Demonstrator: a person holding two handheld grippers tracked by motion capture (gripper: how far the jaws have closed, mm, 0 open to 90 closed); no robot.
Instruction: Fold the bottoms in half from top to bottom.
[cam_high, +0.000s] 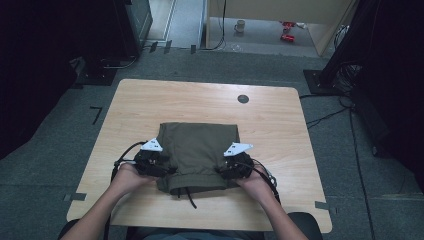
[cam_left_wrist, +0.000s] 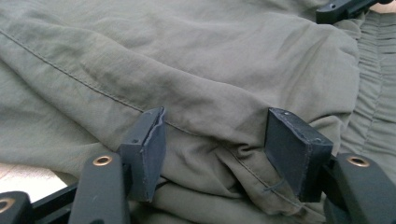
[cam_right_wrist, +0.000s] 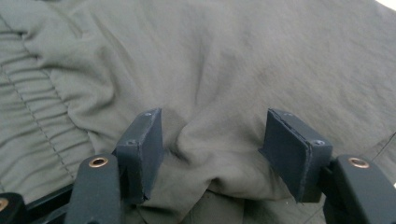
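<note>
Olive-green garment (cam_high: 197, 150): folded into a rough rectangle, lying flat on the desk (cam_high: 150, 100) near its front edge. Elastic gathered waistband faces the person; a dark drawstring (cam_high: 190, 196) trails forward.

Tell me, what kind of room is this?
Probably a lab or workshop rigged for recording, not a home. A bare wooden table stands on grey carpet with cables trailing over it, dark curtains hang at the sides, and olive trousers lie folded between two handheld grippers.
</note>
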